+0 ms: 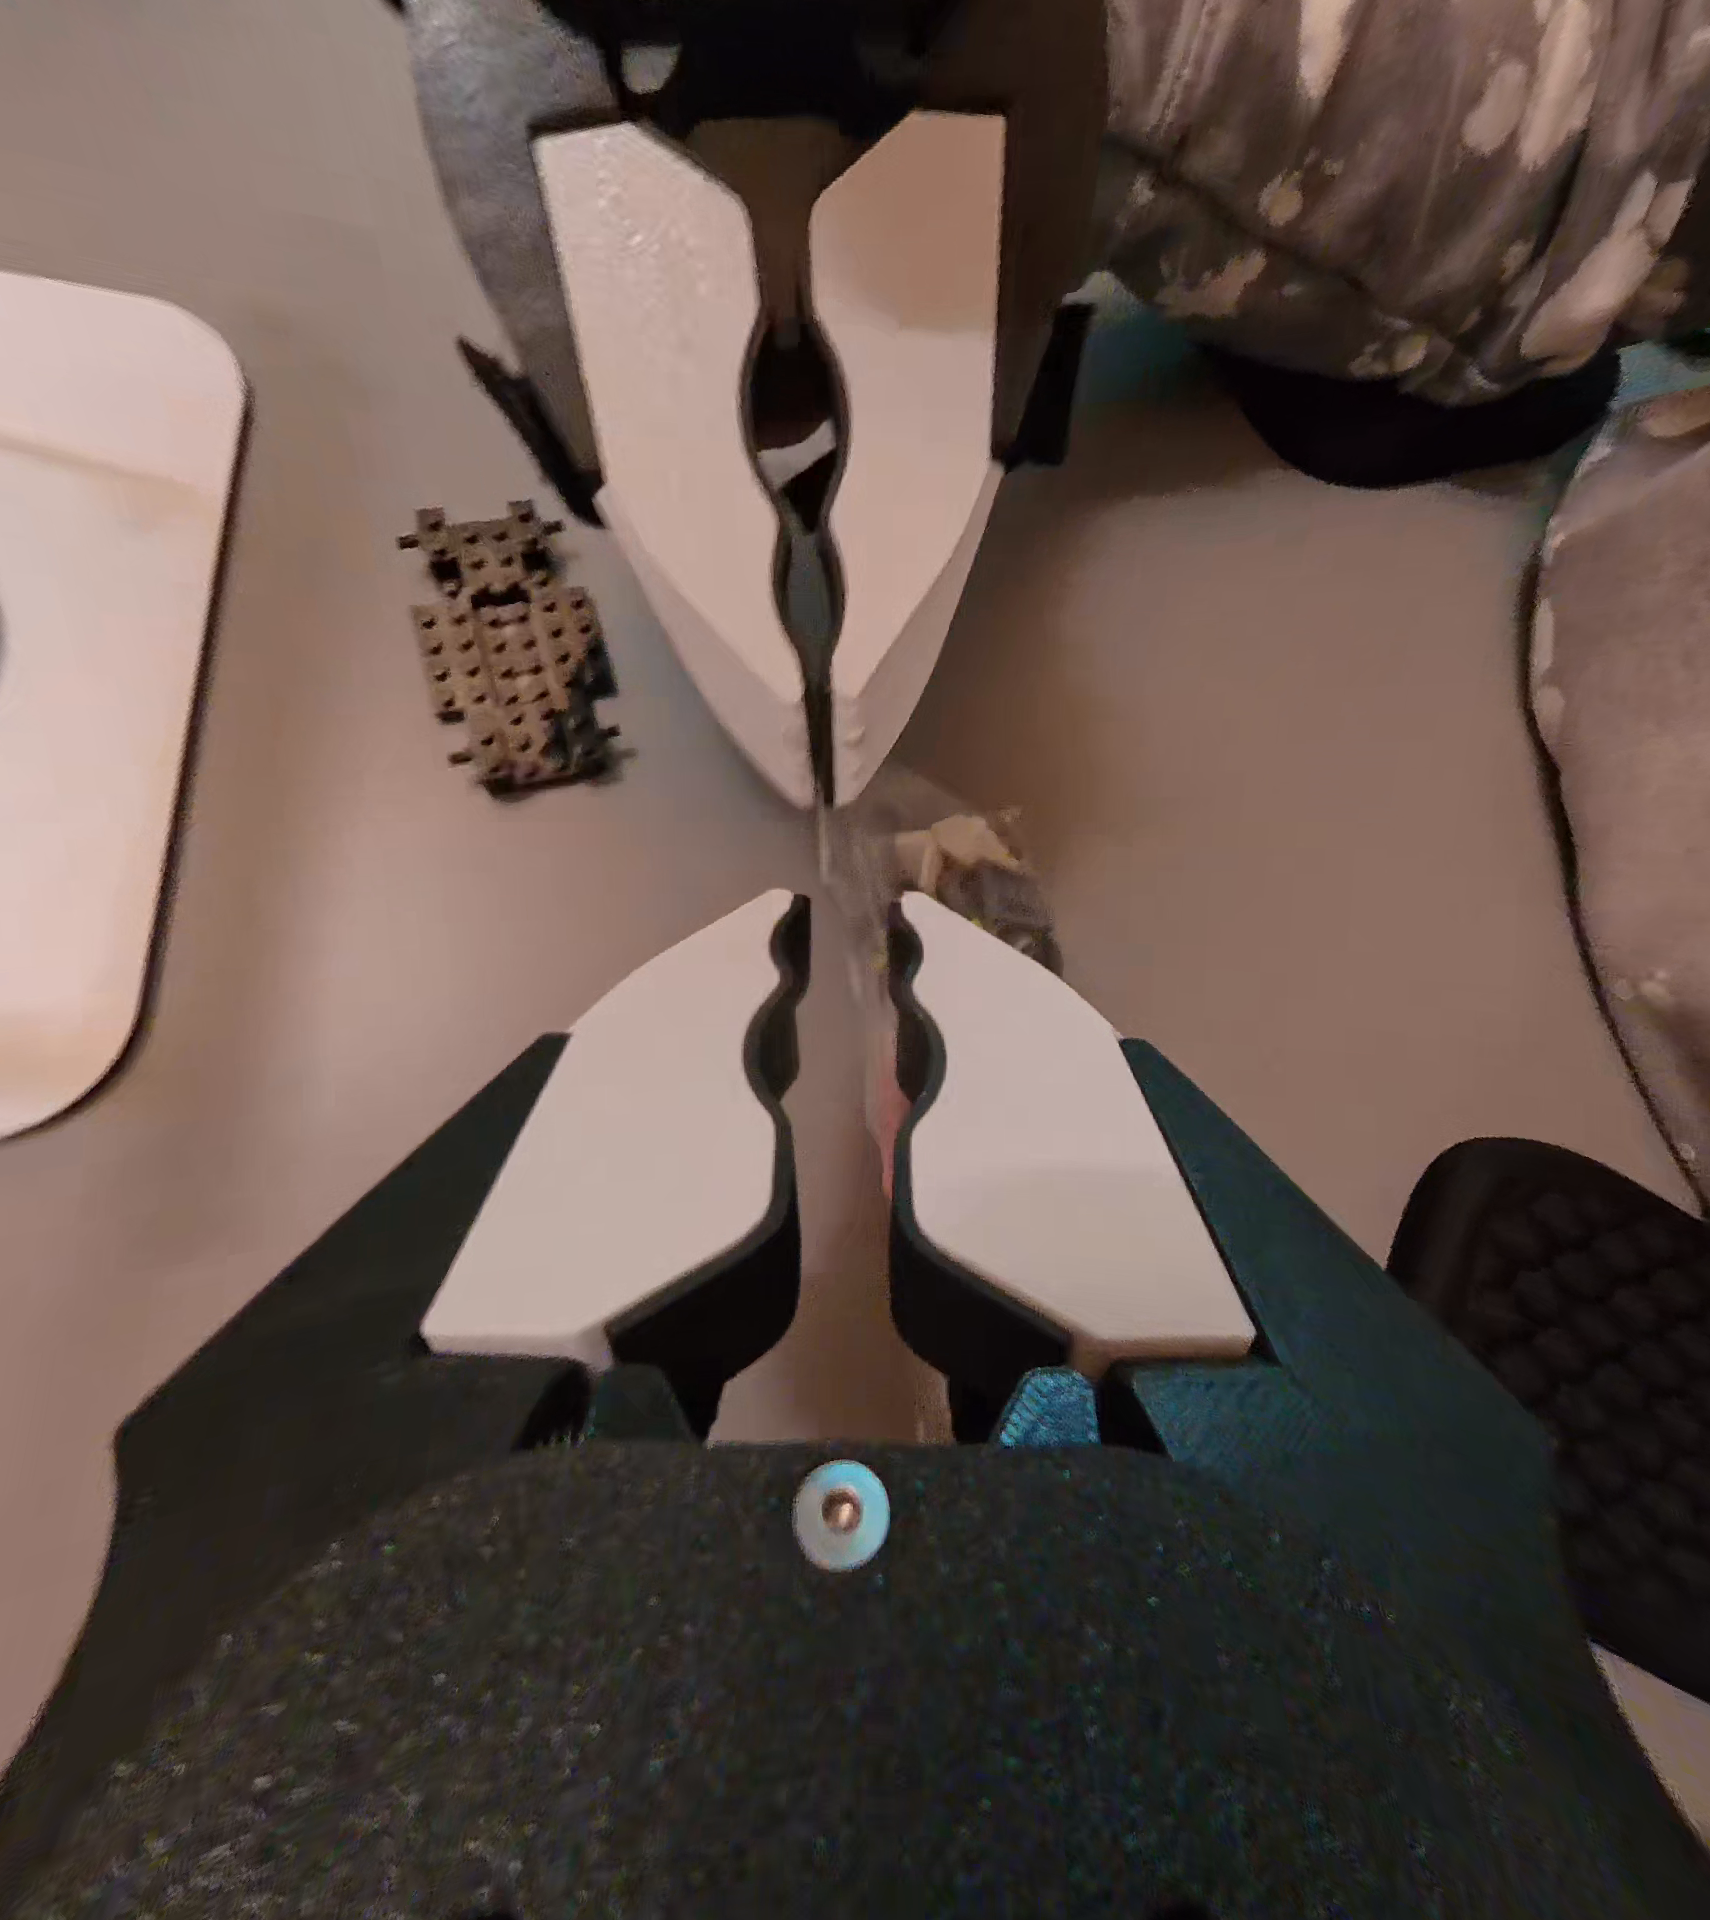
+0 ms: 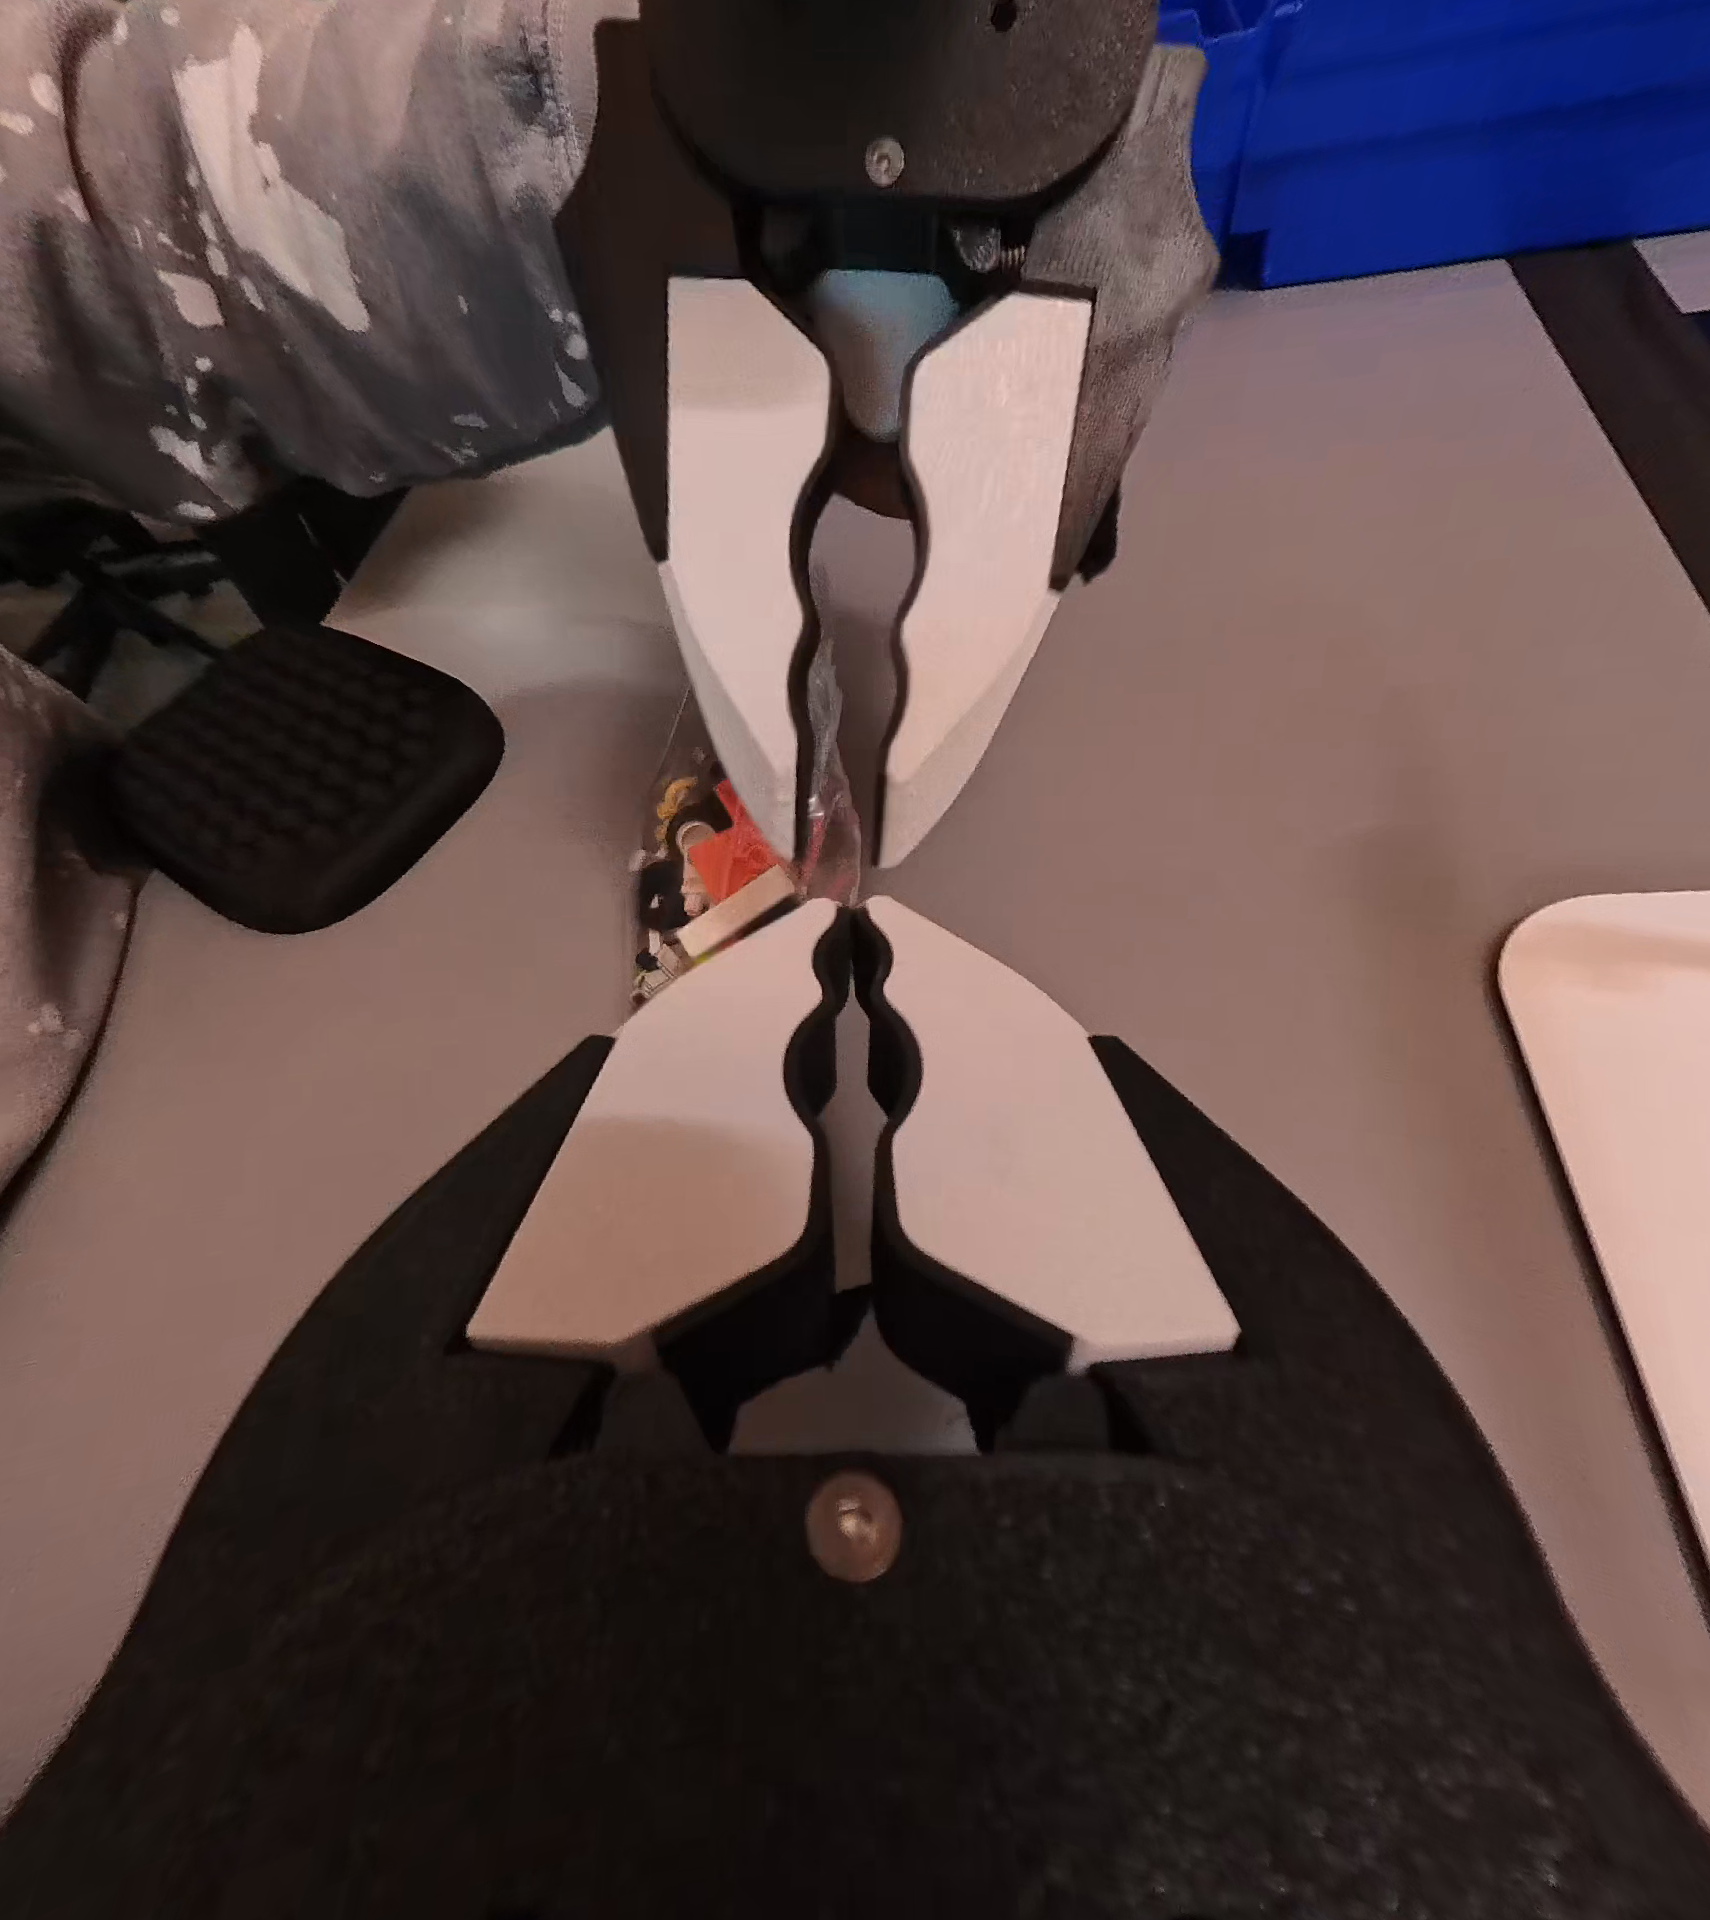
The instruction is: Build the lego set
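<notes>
A clear plastic bag of small lego pieces hangs between my two grippers, which face each other tip to tip above the grey table; orange and yellow pieces show in it in the right wrist view. My right gripper is shut on the bag's edge and shows opposite in the left wrist view. My left gripper has its jaws a narrow gap apart with bag plastic running between them; it also shows in the right wrist view. A partly built dark lego model lies on the table to the left.
A white tray lies on the table at the far side, also in the right wrist view. A blue bin stands at the back. A black chair armrest and a person's grey patterned clothing are at the table's edge. Less than 4 cm separates the two grippers' tips.
</notes>
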The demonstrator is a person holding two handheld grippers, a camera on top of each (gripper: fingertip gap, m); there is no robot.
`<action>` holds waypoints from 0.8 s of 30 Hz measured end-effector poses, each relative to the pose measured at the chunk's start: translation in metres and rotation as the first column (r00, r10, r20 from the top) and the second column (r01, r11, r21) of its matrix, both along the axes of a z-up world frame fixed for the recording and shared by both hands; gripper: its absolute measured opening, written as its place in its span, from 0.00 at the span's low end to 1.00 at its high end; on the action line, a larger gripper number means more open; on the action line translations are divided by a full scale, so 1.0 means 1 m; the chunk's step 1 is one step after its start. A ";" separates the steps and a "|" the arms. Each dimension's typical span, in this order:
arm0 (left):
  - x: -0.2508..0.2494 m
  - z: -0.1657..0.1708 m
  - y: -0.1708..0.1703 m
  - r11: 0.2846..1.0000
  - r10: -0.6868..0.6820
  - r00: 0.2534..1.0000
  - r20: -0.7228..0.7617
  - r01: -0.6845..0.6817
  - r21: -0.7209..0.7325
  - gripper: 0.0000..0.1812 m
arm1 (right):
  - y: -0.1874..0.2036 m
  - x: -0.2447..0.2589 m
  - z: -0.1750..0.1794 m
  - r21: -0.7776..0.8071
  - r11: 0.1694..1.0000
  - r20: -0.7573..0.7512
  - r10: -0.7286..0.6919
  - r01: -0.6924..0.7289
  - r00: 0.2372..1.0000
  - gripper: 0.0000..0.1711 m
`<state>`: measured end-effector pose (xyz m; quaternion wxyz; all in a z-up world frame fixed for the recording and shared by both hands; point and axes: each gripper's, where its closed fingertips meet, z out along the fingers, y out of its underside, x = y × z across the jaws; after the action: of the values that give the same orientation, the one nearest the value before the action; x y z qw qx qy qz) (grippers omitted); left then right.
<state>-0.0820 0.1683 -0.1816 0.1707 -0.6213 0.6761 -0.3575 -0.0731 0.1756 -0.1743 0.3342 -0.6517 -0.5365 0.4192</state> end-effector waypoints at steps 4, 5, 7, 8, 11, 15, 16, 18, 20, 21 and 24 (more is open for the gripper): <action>0.011 -0.004 -0.005 0.999 -0.036 0.999 -0.038 0.036 -0.004 0.00 | -0.004 -0.001 0.000 0.005 1.000 0.009 0.019 -0.019 1.000 0.00; 0.012 -0.005 -0.005 0.999 -0.041 0.998 -0.050 0.041 -0.005 0.00 | -0.005 -0.001 -0.001 0.010 1.000 0.020 0.022 -0.022 1.000 0.00; 0.012 -0.006 -0.007 0.999 -0.046 0.997 -0.057 0.045 -0.023 0.00 | -0.006 0.000 -0.001 0.011 0.999 0.028 0.030 -0.030 0.999 0.00; 0.011 -0.006 -0.008 0.998 -0.048 0.997 -0.061 0.046 -0.034 0.00 | -0.008 0.000 -0.001 0.010 0.999 0.032 0.036 -0.036 0.999 0.00; 0.010 -0.007 -0.011 0.998 -0.056 0.995 -0.086 0.053 -0.033 0.00 | -0.010 0.000 -0.003 0.030 0.999 0.072 0.036 -0.039 0.997 0.00; 0.009 -0.005 -0.015 0.997 -0.079 0.991 -0.107 0.077 -0.019 0.00 | -0.014 -0.003 0.001 0.081 0.996 0.130 0.033 -0.043 0.991 0.03; 0.009 -0.005 -0.016 0.996 -0.085 0.990 -0.109 0.084 -0.017 0.00 | -0.014 -0.004 0.001 0.100 0.994 0.144 0.029 -0.044 0.989 0.01; 0.008 -0.004 -0.015 0.996 -0.084 0.991 -0.107 0.084 -0.012 0.00 | -0.015 -0.004 0.001 0.123 0.991 0.160 0.027 -0.047 0.987 0.00; 0.007 -0.004 -0.015 0.997 -0.074 0.993 -0.094 0.072 -0.022 0.00 | -0.014 -0.005 0.002 0.142 0.989 0.161 0.021 -0.044 0.987 0.00; 0.006 -0.004 -0.013 0.998 -0.063 0.994 -0.084 0.061 -0.022 0.00 | -0.013 -0.006 0.002 0.151 0.988 0.161 0.015 -0.039 0.987 0.00; 0.005 0.002 -0.009 0.999 -0.022 0.999 -0.026 0.022 -0.028 0.02 | -0.010 -0.007 0.004 0.178 0.984 0.149 0.000 -0.027 0.989 0.00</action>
<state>-0.0767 0.1590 -0.1800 0.1490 -0.6209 0.6801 -0.3603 -0.0800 0.1656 -0.1704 0.3477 -0.6448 -0.5999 0.3217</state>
